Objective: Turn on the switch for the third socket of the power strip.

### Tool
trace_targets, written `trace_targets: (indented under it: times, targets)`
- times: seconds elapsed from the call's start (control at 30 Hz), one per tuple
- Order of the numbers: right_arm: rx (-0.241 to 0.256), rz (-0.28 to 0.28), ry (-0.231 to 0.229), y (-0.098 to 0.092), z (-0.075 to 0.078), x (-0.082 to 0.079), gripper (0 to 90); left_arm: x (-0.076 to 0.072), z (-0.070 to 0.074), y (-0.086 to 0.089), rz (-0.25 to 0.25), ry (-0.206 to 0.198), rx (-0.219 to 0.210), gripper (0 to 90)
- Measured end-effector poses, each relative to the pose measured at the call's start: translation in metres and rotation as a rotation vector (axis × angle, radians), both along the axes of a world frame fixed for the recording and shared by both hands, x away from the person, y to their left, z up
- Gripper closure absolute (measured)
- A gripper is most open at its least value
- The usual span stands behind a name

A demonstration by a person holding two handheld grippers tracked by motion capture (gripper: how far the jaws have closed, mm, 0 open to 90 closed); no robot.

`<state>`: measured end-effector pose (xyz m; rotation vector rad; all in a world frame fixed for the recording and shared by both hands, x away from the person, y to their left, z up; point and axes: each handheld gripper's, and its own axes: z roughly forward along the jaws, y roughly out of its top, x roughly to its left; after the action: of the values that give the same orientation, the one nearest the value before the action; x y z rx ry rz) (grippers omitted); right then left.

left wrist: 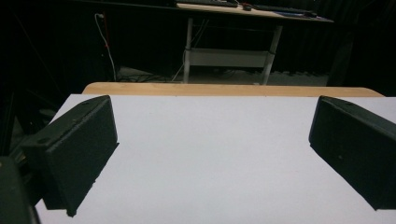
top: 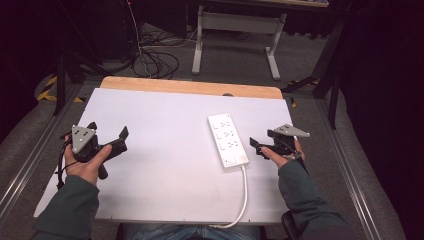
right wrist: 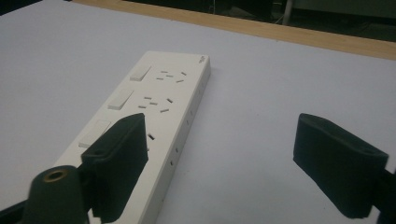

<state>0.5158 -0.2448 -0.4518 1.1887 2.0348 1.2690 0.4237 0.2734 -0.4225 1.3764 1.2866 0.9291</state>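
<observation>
— How are the two grippers seen to be held?

— The left gripper [top: 107, 140] is held in the left hand [top: 85, 162] over the white table top [top: 165, 150], at about nine o'clock from the table's centre. Its jaws are spread wide, and nothing is caught between them; in the left gripper view [left wrist: 212, 154] only bare white surface is seen in the gap. A grey three-cornered plate [top: 82, 137] is carried on top of it.

— And the right one?

— The right gripper [top: 261, 144] is held in the right hand [top: 282, 155] at about three o'clock, near the table's right edge. Its jaws are likewise set wide apart and nothing is gripped. In the right gripper view [right wrist: 224, 161] one jaw is seen over the near end of the power strip [right wrist: 149, 121], though whether it is touched cannot be told; the other jaw is seen over bare table.

— Where is the power strip placed?

— The power strip [top: 227, 140] is laid flat on the table, just right of centre and just beside the right gripper at its nine o'clock. Three switches and three sets of sockets are shown on its face. A white cord [top: 244, 197] is run from its near end toward six o'clock and over the table's near edge.

— What is found beyond that?

— A wooden strip [top: 190, 86] is seen along the far edge at twelve o'clock, and a white desk frame [top: 235, 35] is stood on the floor behind it.
</observation>
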Motion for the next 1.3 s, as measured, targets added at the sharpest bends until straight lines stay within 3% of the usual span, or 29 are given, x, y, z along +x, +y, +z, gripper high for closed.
trace_targets:
  times: [0.27, 0.9, 1.03, 1.3]
  targets:
    - [-0.003, -0.002, 0.008, -0.0005, -0.0006, 0.0004, 26.0, -0.0002, -0.0002, 0.0012, 0.008, -0.001, -0.004, 1.7]
    - [-0.024, 0.035, 0.011, 0.0012, 0.0002, 0.0006, 55.8, -0.001, 0.0003, 0.0024, 0.011, -0.002, -0.004, 2.1]
    - [-0.025, 0.058, 0.006, 0.0019, 0.001, 0.0004, 68.6, -0.0013, 0.0005, 0.0025, 0.011, -0.004, -0.004, 2.2]
    - [-0.04, 0.088, 0.003, 0.006, 0.0013, 0.0008, 78.6, -0.002, 0.0, 0.0031, 0.012, -0.006, -0.008, 2.3]
